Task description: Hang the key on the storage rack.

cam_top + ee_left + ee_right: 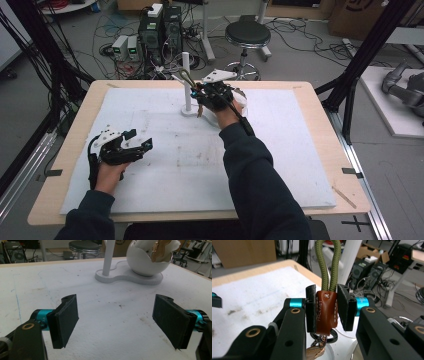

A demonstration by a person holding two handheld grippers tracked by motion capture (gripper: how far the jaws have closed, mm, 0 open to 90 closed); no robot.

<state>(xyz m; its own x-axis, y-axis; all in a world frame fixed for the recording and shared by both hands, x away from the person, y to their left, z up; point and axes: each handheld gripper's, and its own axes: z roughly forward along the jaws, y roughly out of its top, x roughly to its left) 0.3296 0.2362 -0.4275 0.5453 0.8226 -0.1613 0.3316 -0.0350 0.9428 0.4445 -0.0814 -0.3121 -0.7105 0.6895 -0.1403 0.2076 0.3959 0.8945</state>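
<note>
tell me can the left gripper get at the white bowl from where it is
Probably yes. The left gripper is open and faces the bowl across bare mat, nothing between. The right gripper holds the keychain close above it, though.

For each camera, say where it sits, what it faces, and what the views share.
High view: above the person's side, looking forward and down on the table; both forearms, both grippers.
Left gripper view: on the left gripper, jaws apart, facing the stand.
Right gripper view: on the right gripper, shut on a keychain.
Shared: the stand's post, in all three.
</note>
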